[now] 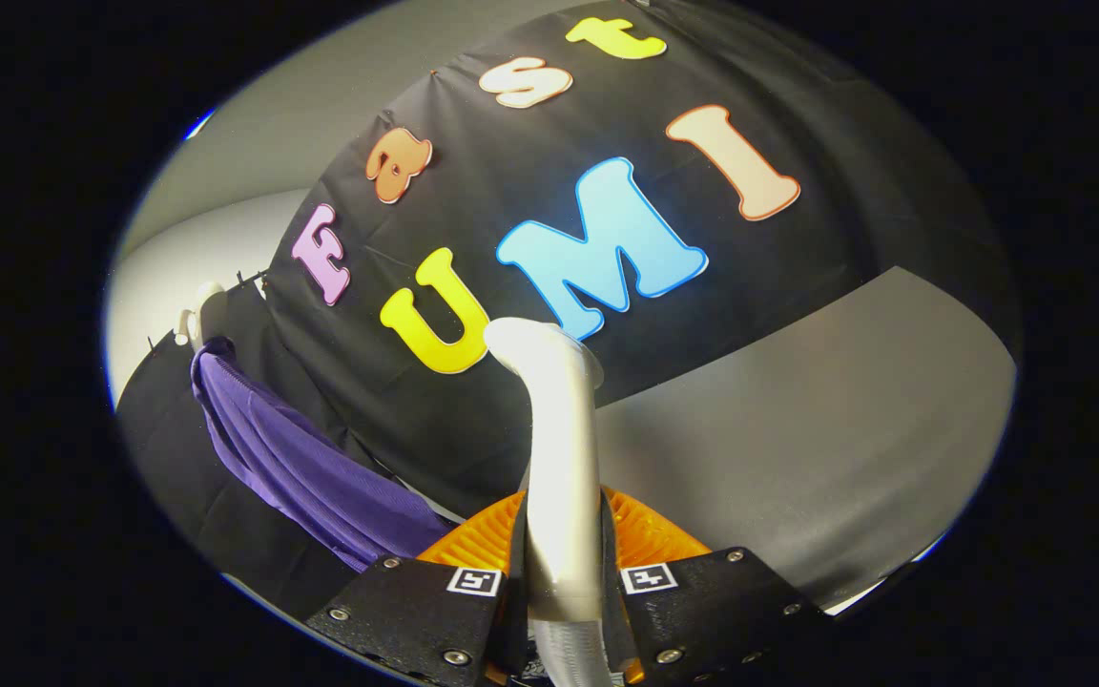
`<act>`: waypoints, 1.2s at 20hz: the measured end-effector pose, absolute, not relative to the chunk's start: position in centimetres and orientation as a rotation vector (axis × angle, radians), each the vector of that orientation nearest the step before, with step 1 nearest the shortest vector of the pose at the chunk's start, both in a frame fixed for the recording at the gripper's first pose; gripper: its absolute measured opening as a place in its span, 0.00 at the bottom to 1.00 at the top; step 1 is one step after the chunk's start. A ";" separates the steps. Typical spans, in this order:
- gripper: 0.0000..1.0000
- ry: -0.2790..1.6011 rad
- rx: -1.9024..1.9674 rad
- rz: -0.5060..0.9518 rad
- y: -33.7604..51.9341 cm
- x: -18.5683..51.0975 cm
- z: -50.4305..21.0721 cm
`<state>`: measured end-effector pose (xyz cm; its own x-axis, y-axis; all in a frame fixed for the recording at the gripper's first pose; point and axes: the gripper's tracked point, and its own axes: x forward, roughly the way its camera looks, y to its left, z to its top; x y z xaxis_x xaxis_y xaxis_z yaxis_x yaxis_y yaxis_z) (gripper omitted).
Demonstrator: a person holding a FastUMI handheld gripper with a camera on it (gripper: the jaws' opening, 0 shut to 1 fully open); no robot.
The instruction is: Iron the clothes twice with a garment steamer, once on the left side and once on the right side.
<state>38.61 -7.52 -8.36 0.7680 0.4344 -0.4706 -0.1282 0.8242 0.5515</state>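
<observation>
1. Clothes first: a purple garment [292,458] hangs at the far left on a pale hanger [204,310], draped down against the booth's black cloth wall [549,286]. It lies well to the left of my jaws [564,572] and beyond them, not ahead of them.

2. Its long axis runs from the hanger at the top down and rightward toward my left finger, so I judge the strokes will need to follow that hanging line, top to bottom.

3. Moving right: the garment steamer [559,448] sits squarely in my jaws. They are closed on its pale handle, one finger pressing each side, with only the handle's width between them. I hold nothing else.

4. The steamer rises straight ahead from my fingers, its head curving over at the far end. As far as I can tell, the head is aimed at the wall cloth, not at the garment.

5. Further right lies the grey table [845,420], bare.

6. My judgement: the coming move turns on swinging the steamer head leftward until it faces the purple fabric. Neither side pass looks begun, since head and garment are well apart.
</observation>
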 end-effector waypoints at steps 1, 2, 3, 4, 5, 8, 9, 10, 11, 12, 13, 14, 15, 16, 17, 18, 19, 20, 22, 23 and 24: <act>0.31 0.608 0.501 0.321 -7.0 37.5 -7.7; 0.31 0.589 0.478 0.327 -6.5 36.6 -6.8; 0.31 0.558 0.457 0.327 -6.0 35.7 -5.9; 0.31 0.535 0.438 0.329 -5.5 34.8 -4.9; 0.31 0.518 0.422 0.329 -5.0 33.7 -4.4; 0.31 0.450 0.368 0.323 -3.8 30.9 -2.2; 0.31 0.420 0.349 0.318 -3.6 30.1 -1.3; 0.31 0.380 0.337 0.308 -3.3 29.3 -0.4; 0.31 0.351 0.316 0.304 -2.9 28.4 0.5; 0.31 0.312 0.292 0.300 -2.7 27.8 1.6; 0.31 0.277 0.267 0.293 -2.3 27.0 2.4; 0.31 0.257 0.239 0.288 -2.0 26.4 3.1; 0.31 0.224 0.222 0.282 -1.6 25.9 3.9; 0.31 0.189 0.201 0.279 -1.0 25.2 4.8; 0.31 0.163 0.179 0.278 -0.5 24.9 5.6; 0.31 0.131 0.159 0.276 0.0 24.6 6.5; 0.31 0.107 0.140 0.275 0.7 24.2 7.3; 0.31 0.093 0.128 0.276 1.1 23.8 7.8; 0.31 0.064 0.115 0.284 2.4 23.1 8.6; 0.31 0.054 0.108 0.291 3.5 23.2 9.0; 0.31 0.046 0.099 0.299 4.9 24.0 9.3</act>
